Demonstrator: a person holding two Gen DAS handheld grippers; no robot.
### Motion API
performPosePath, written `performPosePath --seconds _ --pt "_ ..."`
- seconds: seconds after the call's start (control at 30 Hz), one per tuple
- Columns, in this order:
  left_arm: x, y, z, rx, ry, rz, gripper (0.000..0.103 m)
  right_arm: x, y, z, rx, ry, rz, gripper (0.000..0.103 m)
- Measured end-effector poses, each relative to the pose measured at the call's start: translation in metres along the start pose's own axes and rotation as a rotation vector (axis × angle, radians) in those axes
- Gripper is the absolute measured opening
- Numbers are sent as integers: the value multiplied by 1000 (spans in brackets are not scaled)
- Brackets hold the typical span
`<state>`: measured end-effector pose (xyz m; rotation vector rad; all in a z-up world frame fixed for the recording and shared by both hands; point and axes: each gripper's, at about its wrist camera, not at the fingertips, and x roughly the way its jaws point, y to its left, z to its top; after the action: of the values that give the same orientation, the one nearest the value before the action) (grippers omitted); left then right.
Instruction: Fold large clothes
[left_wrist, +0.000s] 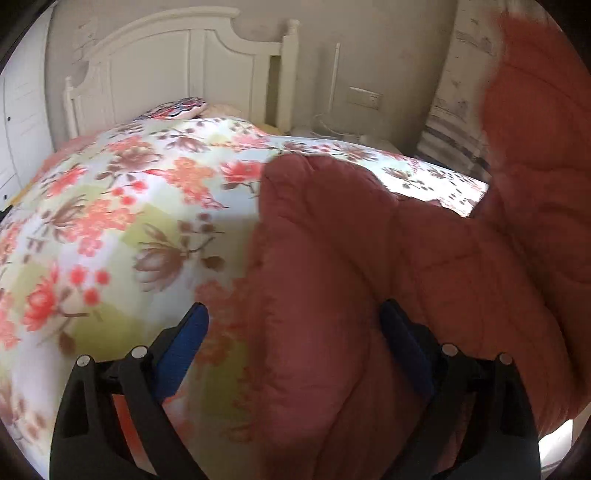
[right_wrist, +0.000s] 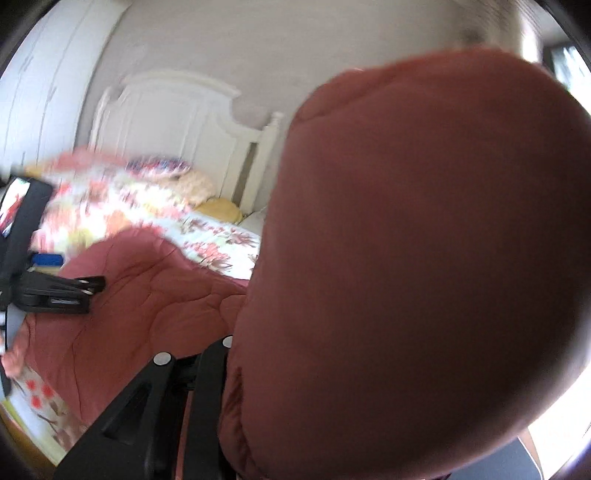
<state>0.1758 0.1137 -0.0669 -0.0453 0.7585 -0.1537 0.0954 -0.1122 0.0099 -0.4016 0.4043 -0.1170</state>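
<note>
Here the red quilted coat (left_wrist: 332, 266) lies partly on the bed (left_wrist: 110, 221), over the floral cover, with one bulky part lifted high at the right. The right tongs (right_wrist: 236, 354) appear clamped on that raised part (right_wrist: 424, 258), which fills most of the right wrist view; the grip point itself is hidden behind the padding, so I judge this from how the cloth hangs from the tongs. Lifting it likely lets the flap swing over the rest for a fold. The left tongs (left_wrist: 291, 325) stand wide apart above a ridge of the coat, pressing nothing, probably ready to pin or take that edge.
</note>
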Motion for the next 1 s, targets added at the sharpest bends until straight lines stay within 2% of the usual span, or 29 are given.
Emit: performPosePath --seconds 0.07,0.17,0.27,0.33,0.47,0.53,0.6,0.63,0.67,0.7,0.77,0.8,0.83,0.87,0.93,1.0 --pt "6 1 -1 -22 11 -65 93 1 35 4 -128 0 -11 36" --pt "16 11 -5 -130 60 -185 93 11 90 -3 -316 17 4 37" --pt "18 20 -7 -151 76 -218 92 24 148 -37 -568 24 -2 44" --pt "14 21 -7 -127 78 -208 93 28 161 -56 -659 -11 -49 49" --pt "-15 38 -6 -97 99 -158 93 33 147 -59 -639 17 -22 50" --pt "-35 56 -4 -128 76 -93 94 34 145 -63 -651 18 -26 50" --pt "-67 81 7 -199 -7 26 93 36 143 -69 -675 12 -32 52" --pt "-82 87 13 -217 -51 49 93 36 143 -73 -691 6 -37 54" --pt "-102 88 22 -216 -104 39 93 38 145 -79 -724 -4 -50 54" --pt "-117 84 31 -194 -147 8 93 39 147 -83 -744 -11 -58 55" --pt "-139 57 57 -84 -196 -78 97 40 149 -92 -783 -25 -80 56" --pt "-145 32 73 4 -194 -162 99 40 149 -95 -795 -31 -88 56" --pt "-144 10 84 67 -179 -204 101 40 148 -98 -805 -35 -94 56" --pt "-142 -7 90 114 -162 -214 101 42 146 -100 -814 -37 -101 56" --pt "-117 -51 110 240 -80 -201 101 43 143 -104 -824 -41 -111 56" --pt "-76 -85 119 300 72 -249 101 43 140 -108 -840 -55 -131 56"
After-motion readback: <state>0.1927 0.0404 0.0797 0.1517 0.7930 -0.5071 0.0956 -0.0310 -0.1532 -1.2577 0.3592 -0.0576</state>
